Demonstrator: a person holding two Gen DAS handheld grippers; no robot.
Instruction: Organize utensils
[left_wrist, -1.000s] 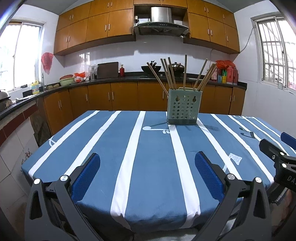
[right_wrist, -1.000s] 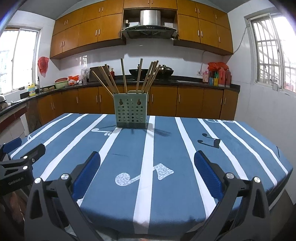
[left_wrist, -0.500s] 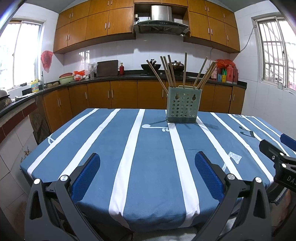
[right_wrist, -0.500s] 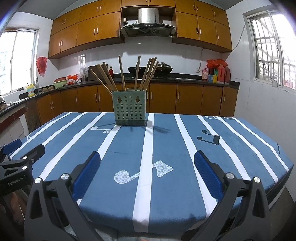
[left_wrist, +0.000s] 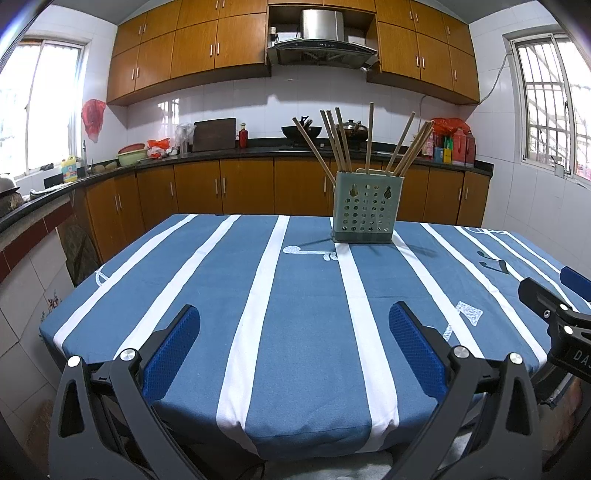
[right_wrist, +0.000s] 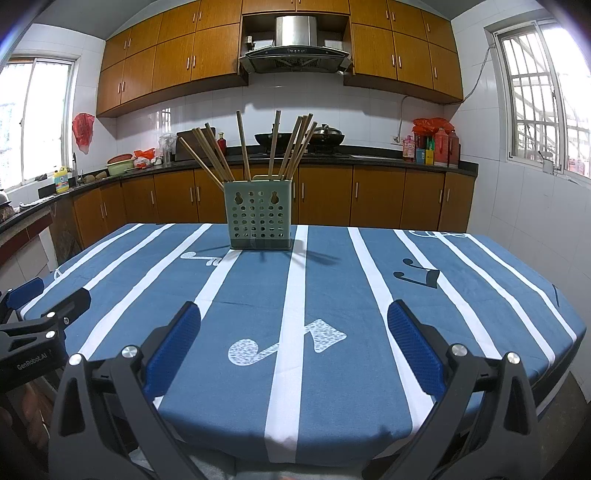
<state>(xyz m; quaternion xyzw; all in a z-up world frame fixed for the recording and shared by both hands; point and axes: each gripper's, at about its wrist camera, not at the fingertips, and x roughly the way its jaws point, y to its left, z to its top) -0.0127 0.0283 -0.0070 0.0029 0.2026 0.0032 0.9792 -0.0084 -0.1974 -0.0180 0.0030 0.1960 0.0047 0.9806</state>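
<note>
A pale green perforated utensil holder (left_wrist: 365, 208) (right_wrist: 260, 216) stands upright toward the far side of the blue striped tablecloth (left_wrist: 295, 295) (right_wrist: 351, 314). Several wooden chopsticks (left_wrist: 340, 140) (right_wrist: 273, 144) stick out of its top, fanned apart. My left gripper (left_wrist: 293, 350) hovers open over the table's near edge, nothing between its blue pads. My right gripper (right_wrist: 293, 350) is open too, held low at the near edge, well short of the holder. Each gripper shows at the side of the other's view.
Wooden kitchen cabinets (left_wrist: 240, 188) and a dark counter with a wok (right_wrist: 280, 138), bottles (right_wrist: 432, 147) and bowls run behind the table. A range hood (right_wrist: 295, 55) hangs above. Windows (right_wrist: 543, 96) are on both side walls. The tablecloth around the holder is bare.
Both grippers have drawn back and slightly down from the table; the holder looks a little lower and farther in each view. Both stay open.
</note>
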